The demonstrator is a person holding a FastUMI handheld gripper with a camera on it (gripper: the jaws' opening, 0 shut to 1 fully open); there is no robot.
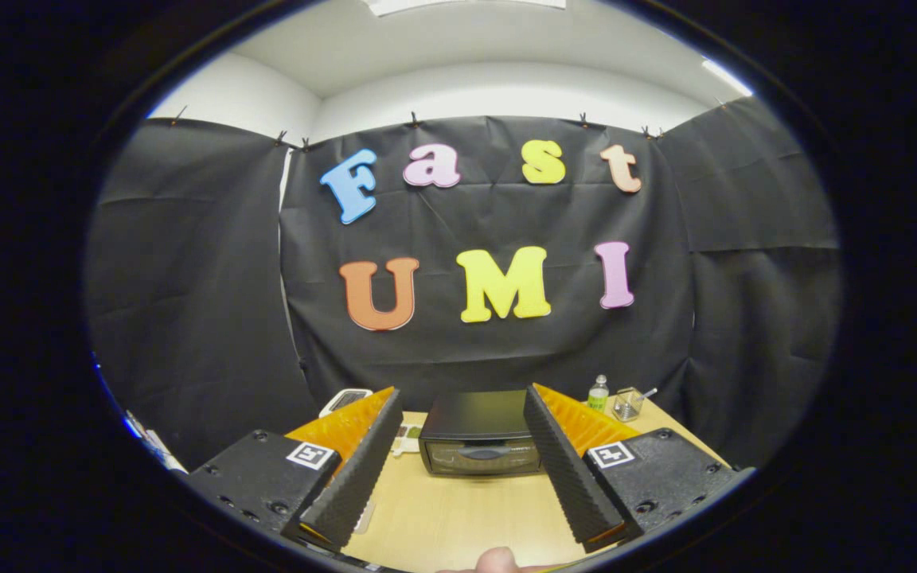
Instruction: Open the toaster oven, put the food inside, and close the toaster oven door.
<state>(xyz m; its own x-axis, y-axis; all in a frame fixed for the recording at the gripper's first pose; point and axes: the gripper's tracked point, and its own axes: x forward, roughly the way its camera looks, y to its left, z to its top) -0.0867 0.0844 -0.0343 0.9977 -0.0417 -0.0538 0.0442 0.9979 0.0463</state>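
A black toaster oven [480,443] stands on the wooden table [458,517], its glass door with a dark handle [484,452] closed and facing me. My gripper [462,406] hangs well back from it, wide open, nothing between its fingers. The oven sits beyond the fingertips, framed between them. Left of the oven, partly hidden behind the left finger [355,469], lies a small plate with food [408,434] on it; I cannot make out what the food is.
A white device [345,399] rests at the table's back left. A small green-labelled bottle [598,393] and a clear cup with a utensil [627,403] stand at the back right. A person's fingertip [497,560] shows at the near table edge.
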